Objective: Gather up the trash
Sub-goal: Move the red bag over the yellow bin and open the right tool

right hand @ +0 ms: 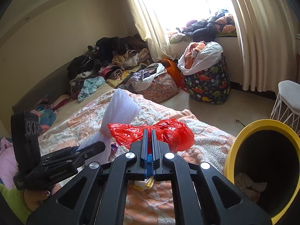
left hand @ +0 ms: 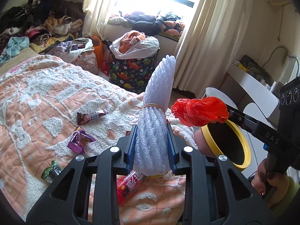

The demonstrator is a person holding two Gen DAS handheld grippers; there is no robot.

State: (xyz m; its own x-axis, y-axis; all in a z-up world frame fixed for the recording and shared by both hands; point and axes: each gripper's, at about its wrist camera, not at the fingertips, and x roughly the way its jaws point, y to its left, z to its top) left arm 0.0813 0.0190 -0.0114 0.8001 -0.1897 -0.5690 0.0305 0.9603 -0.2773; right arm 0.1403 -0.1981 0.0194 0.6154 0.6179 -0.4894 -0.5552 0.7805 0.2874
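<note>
Your left gripper (left hand: 152, 140) hides the red packet's (left hand: 129, 185) lower half. The yellow bin (right hand: 232, 153) runs off frame at right.

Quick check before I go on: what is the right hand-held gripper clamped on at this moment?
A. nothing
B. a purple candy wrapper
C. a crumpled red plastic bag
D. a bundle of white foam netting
C: the right hand-held gripper has its jaws closed on the crumpled red plastic bag, while the white foam netting bundle sits in the left hand-held gripper.

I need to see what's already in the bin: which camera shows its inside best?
The right wrist view: it looks into the yellow-rimmed bin, showing crumpled paper at the bottom. The left wrist view shows only its rim and dark opening.
</note>
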